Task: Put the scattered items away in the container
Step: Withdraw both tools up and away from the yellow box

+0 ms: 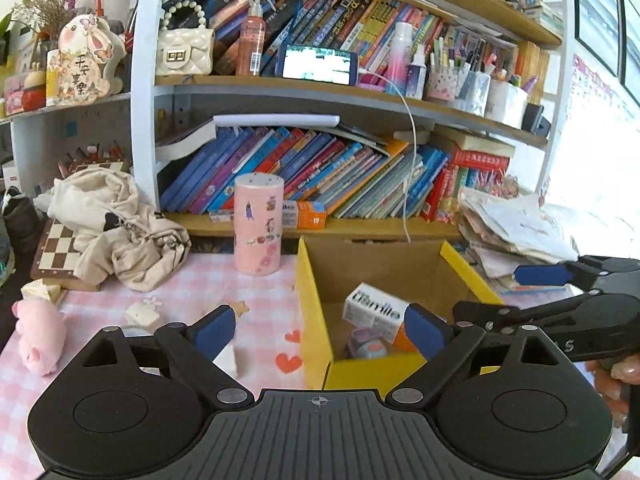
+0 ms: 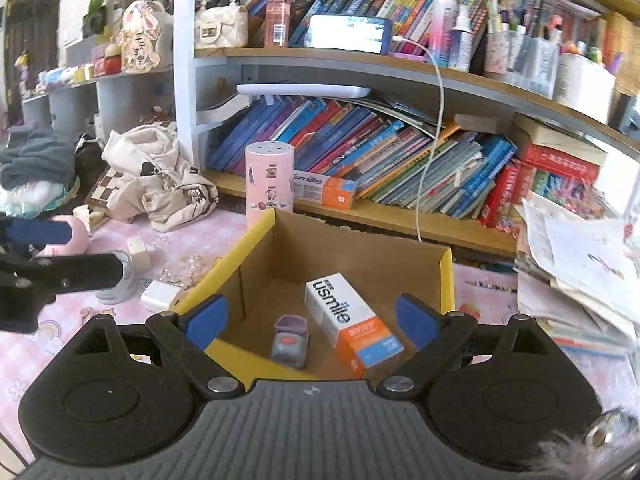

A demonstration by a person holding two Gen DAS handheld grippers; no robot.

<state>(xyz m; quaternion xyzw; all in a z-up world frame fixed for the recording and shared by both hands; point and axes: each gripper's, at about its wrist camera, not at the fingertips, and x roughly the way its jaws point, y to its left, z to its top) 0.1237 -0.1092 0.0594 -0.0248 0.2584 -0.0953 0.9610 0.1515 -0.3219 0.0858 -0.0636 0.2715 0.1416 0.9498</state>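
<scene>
A: Quick pass. Where's the container?

B: Yellow cardboard box [image 2: 256, 240], open top, on the pink checked tablecloth [image 1: 224, 284] just in front of the bookshelf [image 1: 320, 224].

A: What's in it?

B: A white and orange toothpaste carton [image 2: 352, 320] lying on the box floor, and a small grey-lilac gadget with a red button [image 2: 290, 340] just beside it, nearer the front wall. Both apart from any pads.

A: Left gripper?

B: Left gripper [image 1: 320, 330] hangs over the box's left front corner, jaws spread wide, nothing between them. One blue pad is over the tablecloth, the other over the box.

A: Right gripper?

B: Right gripper [image 2: 312, 320] also spread wide, empty, pointing down into the box from the front. Carton and gadget show in the gap below, not touched.

A: Loose stuff still outside?

B: On the cloth left of the box: a white charger plug [image 2: 160, 294], a small cream block [image 2: 140, 252], a pink plush pig [image 1: 40, 336], a clear jar [image 2: 120, 284] partly hidden by the left gripper's finger. Some clear beads near the plug, too small to name.

A: Anything else?

B: Tall pink sticker-covered canister [image 1: 258, 224] upright behind the box's left corner. Crumpled cream cloth bag [image 1: 120, 224] over a chessboard [image 1: 56, 252]. Messy paper stack [image 2: 576, 260] to the right.
</scene>
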